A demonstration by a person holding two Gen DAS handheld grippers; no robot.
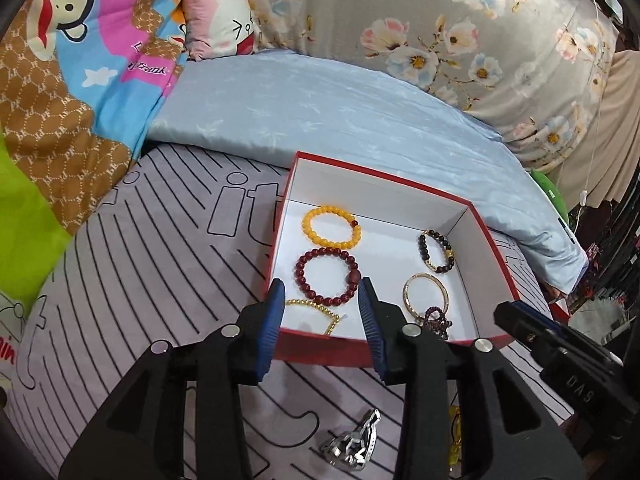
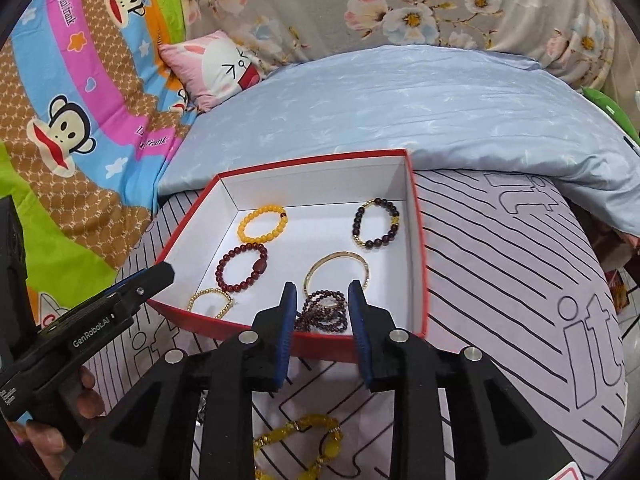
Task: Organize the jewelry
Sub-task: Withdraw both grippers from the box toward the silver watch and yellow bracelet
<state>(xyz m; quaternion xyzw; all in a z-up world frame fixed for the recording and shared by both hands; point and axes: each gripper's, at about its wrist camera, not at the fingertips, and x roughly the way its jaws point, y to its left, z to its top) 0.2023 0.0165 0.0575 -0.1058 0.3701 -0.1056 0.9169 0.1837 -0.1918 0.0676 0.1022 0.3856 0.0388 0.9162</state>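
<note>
A red box (image 1: 320, 342) with a white inside lies on the bed and also shows in the right wrist view (image 2: 418, 240). In it lie a yellow bead bracelet (image 1: 332, 227), a dark red bead bracelet (image 1: 326, 278), a gold chain (image 1: 316, 308), a black bead bracelet (image 1: 436, 250), a gold bangle (image 1: 426, 294) and a purple bead strand (image 2: 324, 312). My left gripper (image 1: 322, 290) is open and empty above the box's near wall. My right gripper (image 2: 322, 292) is open and empty above the purple strand. A silver watch (image 1: 354, 446) and a yellow bead bracelet (image 2: 304, 444) lie on the sheet in front of the box.
The box rests on a grey striped sheet (image 1: 160, 240). A folded blue blanket (image 1: 340, 112) lies behind it. A cartoon monkey quilt (image 1: 60, 60) and a pink pillow (image 1: 218, 16) are at the left, a floral quilt (image 1: 460, 20) at the back.
</note>
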